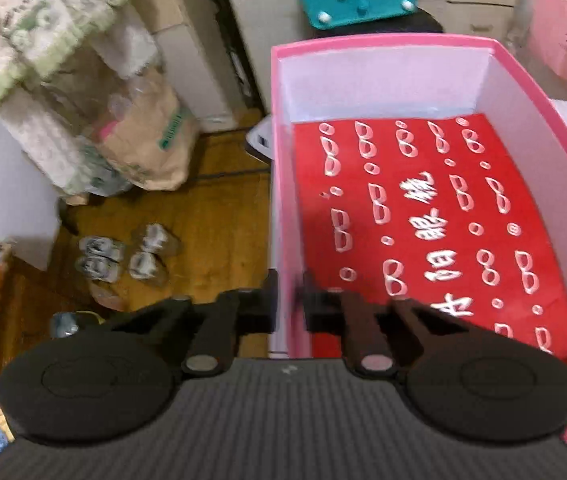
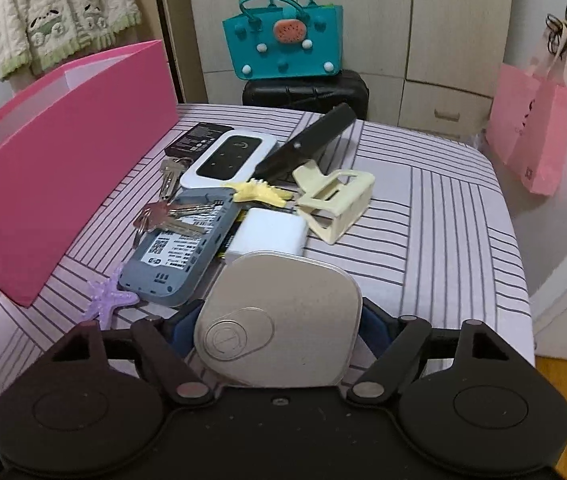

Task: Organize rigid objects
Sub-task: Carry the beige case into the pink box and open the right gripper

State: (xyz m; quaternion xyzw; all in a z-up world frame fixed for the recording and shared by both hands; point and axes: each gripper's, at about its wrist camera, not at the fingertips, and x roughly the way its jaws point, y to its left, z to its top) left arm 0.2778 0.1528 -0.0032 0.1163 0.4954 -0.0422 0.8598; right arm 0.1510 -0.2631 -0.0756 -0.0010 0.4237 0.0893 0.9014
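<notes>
My left gripper [image 1: 288,296] is shut on the left wall of the pink box [image 1: 283,200], one finger outside and one inside. A red sheet printed with white glasses [image 1: 423,220] lines the box floor. In the right wrist view the pink box [image 2: 63,160] stands at the left of the striped surface [image 2: 443,240]. My right gripper [image 2: 279,320] has a silver rounded case [image 2: 283,312] between its blue pads, which sit against both its sides. Beyond it lie a white charger [image 2: 269,234], a grey-blue device [image 2: 179,248], keys [image 2: 171,212], a white router [image 2: 229,156] and a cream hair claw [image 2: 335,200].
A purple starfish [image 2: 109,298], a yellow starfish [image 2: 259,194], a black battery [image 2: 199,138] and a long black tool [image 2: 307,140] also lie in the pile. A teal bag [image 2: 283,44] sits on a black case [image 2: 307,88] behind. A pink paper bag [image 2: 535,136] hangs at right. Wooden floor [image 1: 211,220] lies left of the box.
</notes>
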